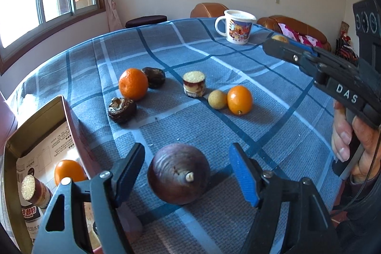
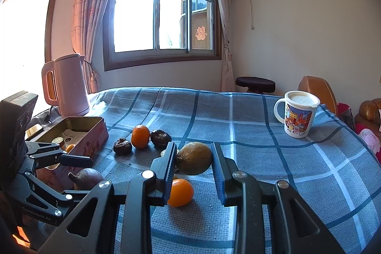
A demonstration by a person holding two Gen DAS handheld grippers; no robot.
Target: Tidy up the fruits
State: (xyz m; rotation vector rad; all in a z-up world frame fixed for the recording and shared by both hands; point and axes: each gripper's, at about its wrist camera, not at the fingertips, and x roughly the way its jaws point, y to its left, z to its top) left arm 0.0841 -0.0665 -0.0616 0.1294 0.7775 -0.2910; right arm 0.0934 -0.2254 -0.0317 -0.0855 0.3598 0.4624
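Currently your left gripper (image 1: 187,173) stands open around the purple fruit (image 1: 178,174), not pressing it. Your right gripper (image 2: 193,160) holds a brown fruit (image 2: 194,158). Two items lie inside the tin box (image 1: 71,120); six remain on the tablecloth (image 1: 238,206).

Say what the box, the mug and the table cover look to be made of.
Box: likely tin, with gold, shiny inner walls and printed outside. Mug: glossy white, ceramic or plastic, cartoon print. Table cover: woven fabric, matte, visible weave, blue check.
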